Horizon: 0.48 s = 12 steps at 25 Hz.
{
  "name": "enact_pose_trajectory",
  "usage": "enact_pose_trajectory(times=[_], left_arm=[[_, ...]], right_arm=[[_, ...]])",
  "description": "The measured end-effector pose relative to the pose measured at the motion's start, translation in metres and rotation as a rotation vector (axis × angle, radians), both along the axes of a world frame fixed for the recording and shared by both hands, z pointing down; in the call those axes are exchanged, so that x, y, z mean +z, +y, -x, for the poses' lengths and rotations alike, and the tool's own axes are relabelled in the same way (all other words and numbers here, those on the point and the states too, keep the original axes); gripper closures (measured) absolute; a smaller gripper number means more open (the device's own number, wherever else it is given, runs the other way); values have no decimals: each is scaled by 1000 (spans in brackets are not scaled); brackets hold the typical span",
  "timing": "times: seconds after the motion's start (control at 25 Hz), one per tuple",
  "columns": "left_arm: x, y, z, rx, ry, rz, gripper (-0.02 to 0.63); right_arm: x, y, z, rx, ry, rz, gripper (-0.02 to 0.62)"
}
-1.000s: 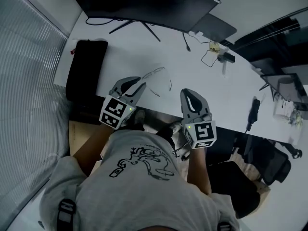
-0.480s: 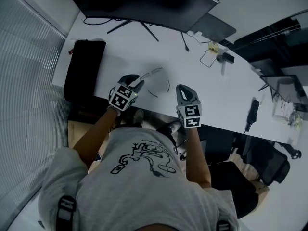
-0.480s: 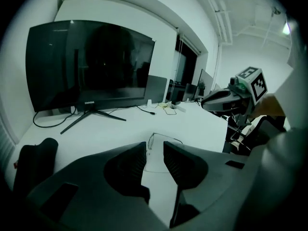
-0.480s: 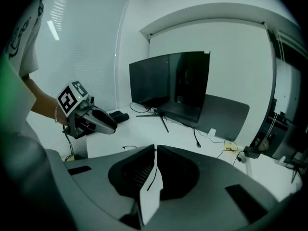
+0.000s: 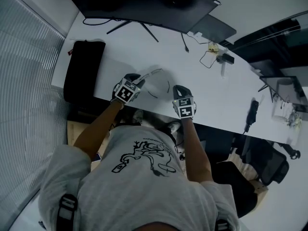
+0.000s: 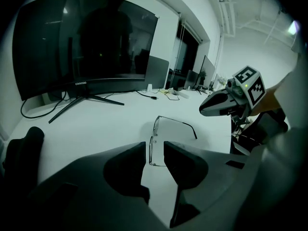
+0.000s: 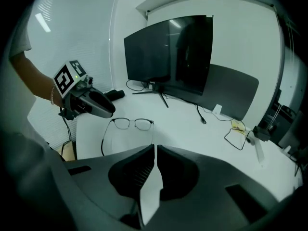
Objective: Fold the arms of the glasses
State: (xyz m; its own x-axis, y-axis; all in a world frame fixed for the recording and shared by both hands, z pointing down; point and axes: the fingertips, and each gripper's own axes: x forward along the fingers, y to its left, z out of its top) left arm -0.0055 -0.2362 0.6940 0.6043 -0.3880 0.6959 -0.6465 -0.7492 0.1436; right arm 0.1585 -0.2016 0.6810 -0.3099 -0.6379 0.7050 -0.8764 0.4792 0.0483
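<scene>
Both grippers have come down from above the table edge to just over the white table [image 5: 120,52], so the approach looks complete and the fold has not yet begun.

1. The left gripper [image 5: 136,79] has just been opening its jaws, and they now stand wide apart. In the left gripper view the near end of the glasses [image 6: 174,121] shows in the gap just past the tips, and no pad touches it.
2. The right gripper [image 5: 179,88] is clenched to a thin slit with nothing in it.
3. Both forearms reach forward from the body. Each gripper slants forward and down with its marker cube on top, the left at the left end of the frame and the right near the tip of one arm.
4. The glasses lie flat on the table between the two grippers, arms spread open and pointing back towards the table edge.
5. Further off, a black pouch [image 5: 84,69] lies at the left and a monitor [image 5: 144,4] stands at the back
</scene>
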Motion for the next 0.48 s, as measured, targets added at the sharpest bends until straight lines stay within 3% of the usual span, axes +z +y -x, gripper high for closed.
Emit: enact_pose_trajectory(times=[0.48], left_arm=[[33,-6,-7,4,-28,41,480]], right_arm=[[57,1,-3,29,24,115,566]])
